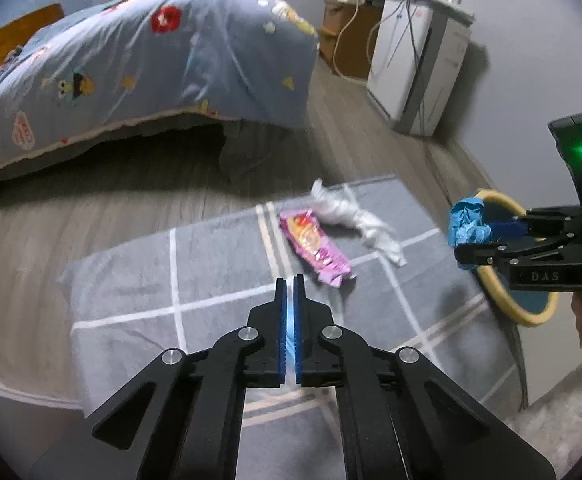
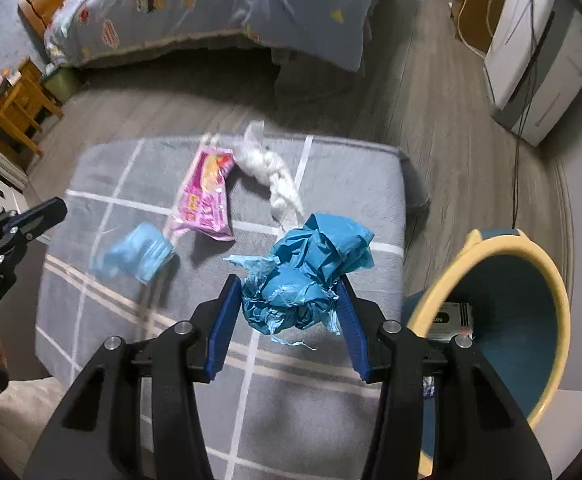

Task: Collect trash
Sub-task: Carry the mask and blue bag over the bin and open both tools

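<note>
Right hand-held gripper [image 2: 287,304] tilted down, clamping blue wad [image 2: 307,276]; left [image 1: 290,316] closed, perhaps pinching something pale blue.

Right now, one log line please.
right gripper: shut on blue paper | left gripper: shut | mat: pink wrapper, white tissue | bin: beside mat

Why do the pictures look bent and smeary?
Left wrist view: the round lens bows the bed, and the pink wrapper is motion-smeared. Right wrist view: the light blue item smears most, while the crumpled blue paper stays sharp.
</note>
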Action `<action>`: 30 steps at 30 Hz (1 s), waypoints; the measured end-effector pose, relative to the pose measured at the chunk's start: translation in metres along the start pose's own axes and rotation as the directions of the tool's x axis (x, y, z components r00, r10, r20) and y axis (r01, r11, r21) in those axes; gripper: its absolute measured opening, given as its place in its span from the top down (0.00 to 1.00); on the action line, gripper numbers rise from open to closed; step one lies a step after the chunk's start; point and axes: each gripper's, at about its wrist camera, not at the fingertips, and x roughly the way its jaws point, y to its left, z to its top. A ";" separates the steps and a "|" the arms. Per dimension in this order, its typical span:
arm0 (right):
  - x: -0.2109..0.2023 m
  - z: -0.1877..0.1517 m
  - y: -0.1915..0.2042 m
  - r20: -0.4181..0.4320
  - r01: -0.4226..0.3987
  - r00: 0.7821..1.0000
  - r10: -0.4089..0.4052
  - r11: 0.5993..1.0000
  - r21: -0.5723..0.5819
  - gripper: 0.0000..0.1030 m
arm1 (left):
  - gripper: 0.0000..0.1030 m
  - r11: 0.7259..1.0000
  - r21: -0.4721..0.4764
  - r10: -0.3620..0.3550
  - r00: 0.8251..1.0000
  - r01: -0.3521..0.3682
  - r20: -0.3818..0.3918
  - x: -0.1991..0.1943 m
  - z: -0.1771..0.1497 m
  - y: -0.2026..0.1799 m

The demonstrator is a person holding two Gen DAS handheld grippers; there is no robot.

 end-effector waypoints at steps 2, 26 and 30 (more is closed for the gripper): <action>-0.012 -0.004 -0.003 0.020 0.000 1.000 -0.001 1.000 0.009 0.54 | 0.97 1.000 -0.005 -0.004 1.000 0.004 0.012 -0.007 0.001 -0.003; -0.041 -0.020 -0.026 0.081 -0.032 0.996 0.024 0.995 0.097 0.54 | 0.56 1.000 -0.001 -0.019 0.961 0.020 -0.277 0.094 -0.064 -0.035; -0.052 -0.019 -0.030 0.114 -0.015 0.994 0.006 0.997 0.079 0.54 | 0.86 0.998 -0.006 -0.055 0.961 0.056 -0.271 0.093 -0.060 -0.032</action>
